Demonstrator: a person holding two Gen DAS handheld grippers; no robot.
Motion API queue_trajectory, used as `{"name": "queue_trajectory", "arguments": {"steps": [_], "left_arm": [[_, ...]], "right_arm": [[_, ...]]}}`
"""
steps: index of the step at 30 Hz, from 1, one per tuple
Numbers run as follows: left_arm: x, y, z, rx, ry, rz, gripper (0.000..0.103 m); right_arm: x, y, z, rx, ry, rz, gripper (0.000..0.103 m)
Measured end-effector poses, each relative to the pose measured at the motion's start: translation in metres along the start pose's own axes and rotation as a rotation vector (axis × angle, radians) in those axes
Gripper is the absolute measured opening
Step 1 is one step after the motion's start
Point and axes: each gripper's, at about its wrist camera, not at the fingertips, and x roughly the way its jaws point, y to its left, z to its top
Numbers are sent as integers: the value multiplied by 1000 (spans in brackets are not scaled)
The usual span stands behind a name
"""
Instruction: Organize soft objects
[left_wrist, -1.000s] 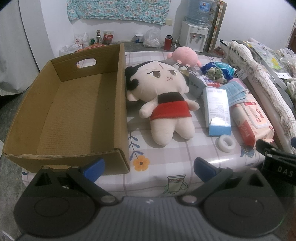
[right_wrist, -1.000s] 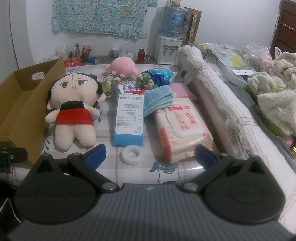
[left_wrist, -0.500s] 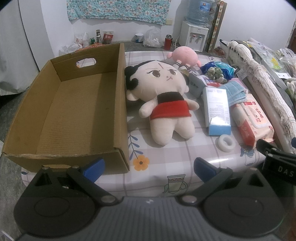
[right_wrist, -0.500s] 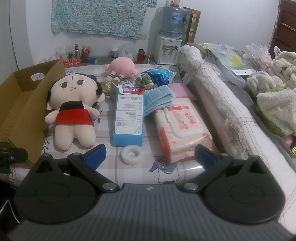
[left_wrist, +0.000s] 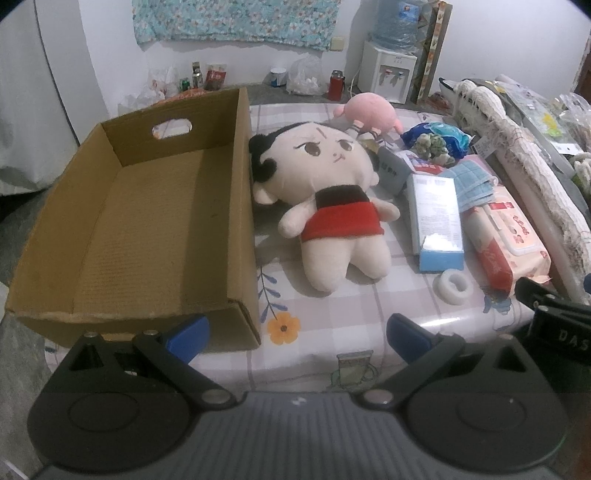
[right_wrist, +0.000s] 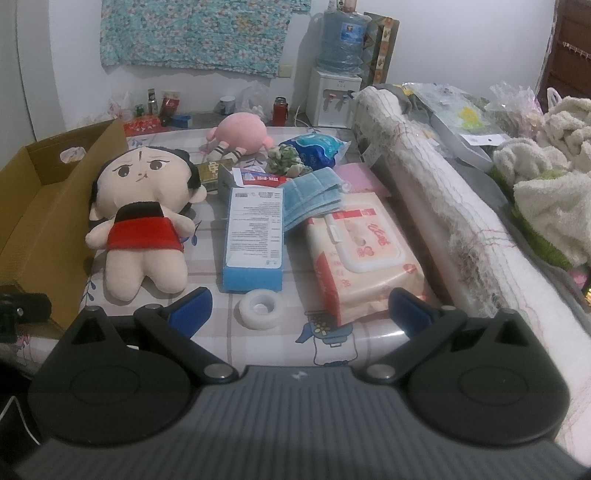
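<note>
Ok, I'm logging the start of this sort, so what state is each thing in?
left gripper: open, holding nothing
right gripper: open, holding nothing
cardboard box: open-topped, nothing inside
big doll: lying face up beside the box
pink plush: on the table, behind the doll
wet wipes pack: lid closed
blue cloth: folded

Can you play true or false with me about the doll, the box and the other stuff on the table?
1. The cardboard box has toys inside. False: nothing is in it.
2. The big doll wears a red skirt. True.
3. The pink plush lies closer to the cameras than the big doll. False: it lies farther back, behind the doll's head.
4. The left gripper is holding the doll. False: it is open and holds nothing.
5. The right gripper is open. True.
6. A white tape roll sits in front of the blue-and-white carton. True.
</note>
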Motion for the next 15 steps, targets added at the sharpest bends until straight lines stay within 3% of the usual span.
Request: {"name": "queue_trajectory", "arguments": {"steps": [3,8,15], "left_arm": [[0,-2,1,19,-21,5,103],[-4,-17,9,79,-123,4,102],[13,-44,38,131,-222,-191,101]], "right_arm": [[5,-12,-1,34,-11,39,102],[16,-45,-3,120,-94,205,102],[32,-75,-1,117,-204,278,102]]}}
